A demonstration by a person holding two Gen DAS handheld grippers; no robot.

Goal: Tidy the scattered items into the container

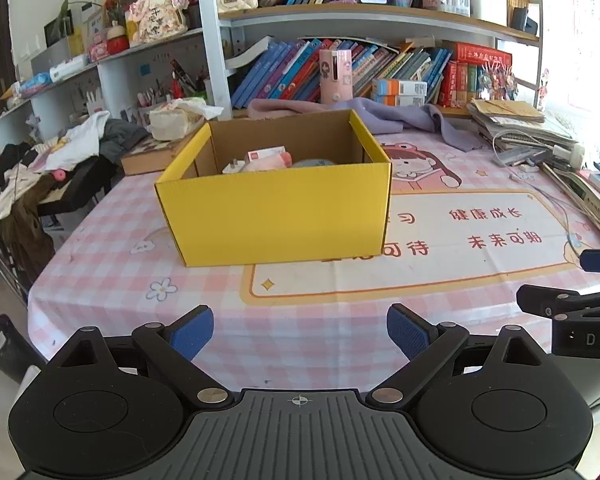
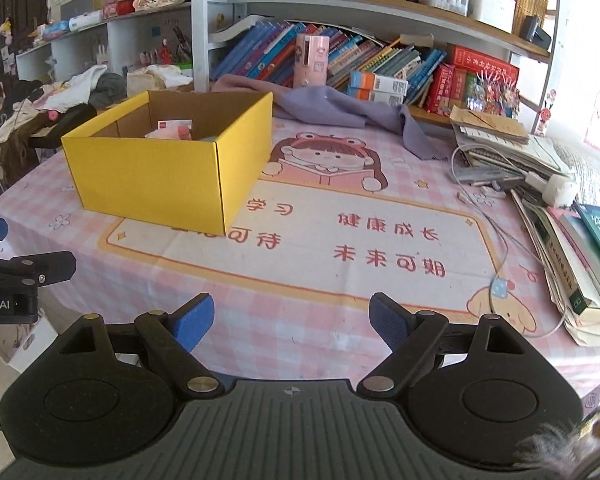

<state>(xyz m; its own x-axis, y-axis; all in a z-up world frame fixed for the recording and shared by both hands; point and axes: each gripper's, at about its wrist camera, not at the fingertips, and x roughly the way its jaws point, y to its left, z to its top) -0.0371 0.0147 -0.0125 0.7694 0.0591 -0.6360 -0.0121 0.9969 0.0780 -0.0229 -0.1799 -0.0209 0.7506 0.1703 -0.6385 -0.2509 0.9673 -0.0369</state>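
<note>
Yellow cardboard box point(image 1: 274, 208) sits toward table's point(image 1: 340, 320) far-left corner, items inside. Left gripper point(image 1: 300, 336) and right gripper point(image 2: 292, 326) gape wide, empty, over bare near edge.

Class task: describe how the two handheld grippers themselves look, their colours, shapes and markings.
Both are alike: the left gripper and right gripper have black angular linkage arms with silver pivot pins, textured blue pads, a ribbed grey base with a crosshair mark, and white lettering on the side.
</note>
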